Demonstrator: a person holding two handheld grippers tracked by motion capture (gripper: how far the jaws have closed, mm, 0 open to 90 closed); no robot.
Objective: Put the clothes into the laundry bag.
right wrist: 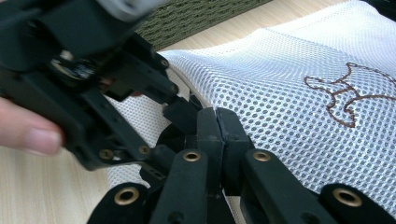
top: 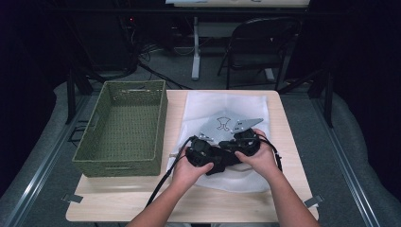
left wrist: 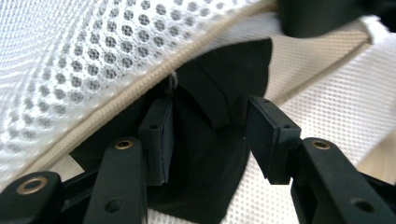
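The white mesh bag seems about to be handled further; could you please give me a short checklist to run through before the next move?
1. Left gripper open around the black cloth: ok.
2. Right gripper shut at the white mesh bag edge: ok; what it pinches: cannot tell.
3. Bag lies on the table: ok.
4. Green basket empty, beside the bag: ok.
5. Grippers apart from each other: not ok, crowded.

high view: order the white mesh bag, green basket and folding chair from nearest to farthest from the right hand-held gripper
From the right hand-held gripper:
1. white mesh bag, directly beneath it on the table.
2. green basket, left side of the table.
3. folding chair, on the floor beyond the table's far edge.
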